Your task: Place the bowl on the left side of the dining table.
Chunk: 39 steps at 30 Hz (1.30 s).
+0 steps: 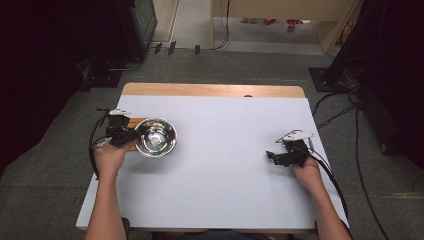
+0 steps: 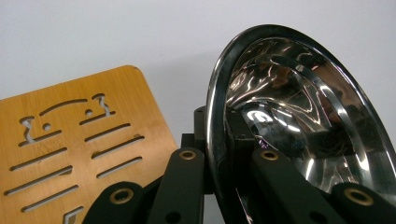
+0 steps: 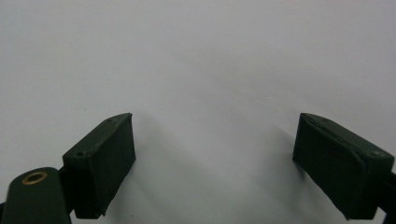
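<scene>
A shiny steel bowl (image 1: 156, 137) sits at the left of the white table top (image 1: 225, 165). My left gripper (image 1: 131, 135) is shut on the bowl's left rim, one jaw inside and one outside. In the left gripper view the rim of the bowl (image 2: 215, 121) runs between the jaws of my left gripper (image 2: 219, 140), and the bowl looks tilted. A slotted bamboo board (image 2: 70, 144) lies flat just beside it; the board (image 1: 134, 121) peeks out behind the bowl in the high view. My right gripper (image 1: 271, 156) rests at the table's right, open, with nothing between the jaws of my right gripper (image 3: 215, 154).
The white sheet covers a wooden table whose far edge (image 1: 215, 90) shows. Cables (image 1: 345, 110) trail on the grey floor to the right, and dark equipment stands at both sides.
</scene>
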### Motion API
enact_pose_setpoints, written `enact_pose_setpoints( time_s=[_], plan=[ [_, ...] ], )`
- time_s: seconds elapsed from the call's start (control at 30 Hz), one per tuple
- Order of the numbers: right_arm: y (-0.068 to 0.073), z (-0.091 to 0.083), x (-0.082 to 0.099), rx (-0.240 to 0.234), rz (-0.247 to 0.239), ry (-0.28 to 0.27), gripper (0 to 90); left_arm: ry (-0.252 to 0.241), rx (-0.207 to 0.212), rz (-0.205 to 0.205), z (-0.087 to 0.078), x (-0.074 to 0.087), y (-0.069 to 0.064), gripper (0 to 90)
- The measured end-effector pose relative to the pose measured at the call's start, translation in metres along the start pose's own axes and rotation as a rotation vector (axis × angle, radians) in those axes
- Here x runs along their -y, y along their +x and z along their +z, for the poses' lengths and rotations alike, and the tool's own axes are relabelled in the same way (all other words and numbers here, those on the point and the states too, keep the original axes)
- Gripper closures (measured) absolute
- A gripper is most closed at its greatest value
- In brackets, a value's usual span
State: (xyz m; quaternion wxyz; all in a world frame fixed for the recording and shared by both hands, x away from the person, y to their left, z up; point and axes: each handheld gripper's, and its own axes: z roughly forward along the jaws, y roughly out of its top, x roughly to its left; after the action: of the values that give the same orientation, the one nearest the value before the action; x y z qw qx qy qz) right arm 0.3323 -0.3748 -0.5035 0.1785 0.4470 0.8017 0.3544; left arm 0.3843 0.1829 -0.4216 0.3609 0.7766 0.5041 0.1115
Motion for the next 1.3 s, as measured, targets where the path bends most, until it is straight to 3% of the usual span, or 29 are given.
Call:
enact_pose_setpoints(
  time_s=[0.53,0.87,1.3],
  plan=[
    [0.000,0.000,0.000,0.000,0.000,0.000,12.4,-0.012,-0.030,-0.072,0.003,0.006,0.020,87.2],
    [0.000,0.000,0.000,0.001,-0.001,0.000,12.4,-0.029,-0.038,-0.070,0.007,-0.001,0.021,87.2],
    [0.000,0.000,0.000,0.000,0.000,0.000,12.4,-0.042,-0.068,-0.104,0.011,-0.001,0.037,87.2]
  ],
)
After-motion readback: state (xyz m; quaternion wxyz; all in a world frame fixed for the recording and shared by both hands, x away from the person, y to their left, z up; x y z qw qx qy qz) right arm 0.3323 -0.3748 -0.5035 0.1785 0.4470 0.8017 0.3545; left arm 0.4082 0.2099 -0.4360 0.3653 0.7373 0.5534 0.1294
